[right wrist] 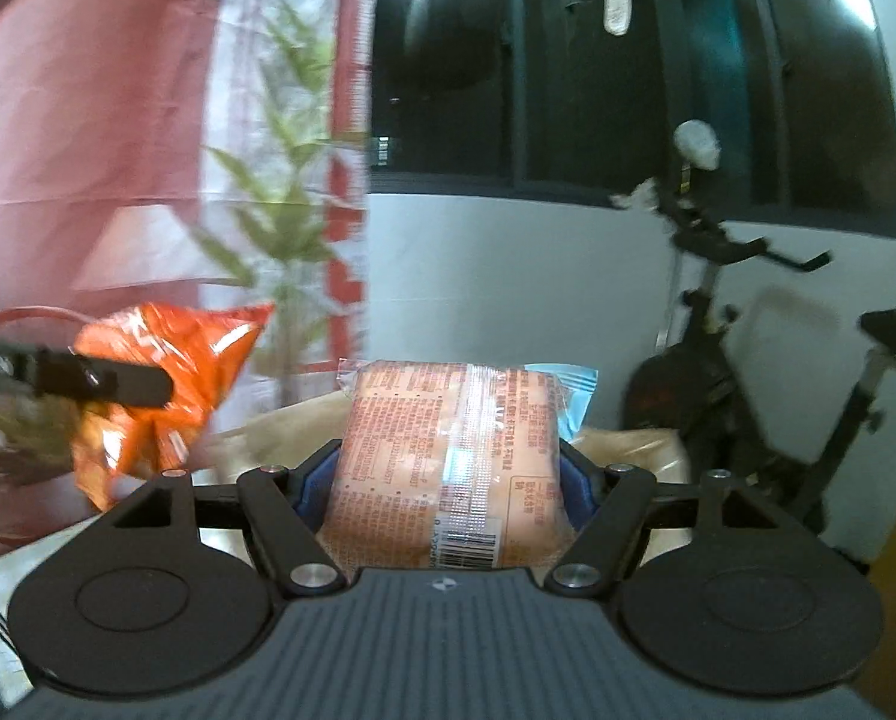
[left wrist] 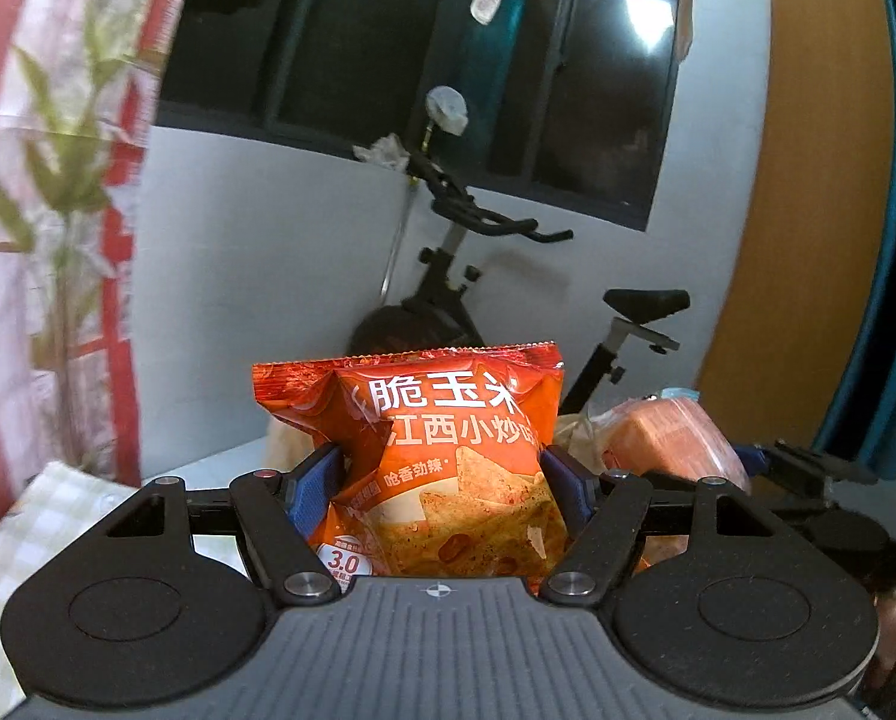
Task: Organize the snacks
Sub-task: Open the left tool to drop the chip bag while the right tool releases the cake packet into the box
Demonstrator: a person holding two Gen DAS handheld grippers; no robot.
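While each gripper holds its own snack up in the air, 2 packs face the dark window.

Between the blue pads (left wrist: 316, 483) of the left gripper (left wrist: 442, 483) sits an orange-red chip bag (left wrist: 430, 456), upright, its printed front toward the camera and its sides pinched in where the pads press on it. The right gripper (right wrist: 448, 480) clamps a pale orange wrapped pack (right wrist: 442, 456) with its seam and barcode toward the camera; a blue edge shows at its upper right corner. From the right wrist view, the chip bag appears again at the left, blurred, with a black finger of the left gripper across it. Behind both packs stand a black exercise bike (left wrist: 478, 252), a pale wall, a red and white curtain (left wrist: 40, 120) and a leafy green plant (right wrist: 280, 192). A checked cloth (left wrist: 34, 540) lies at the lower left of the left wrist view.
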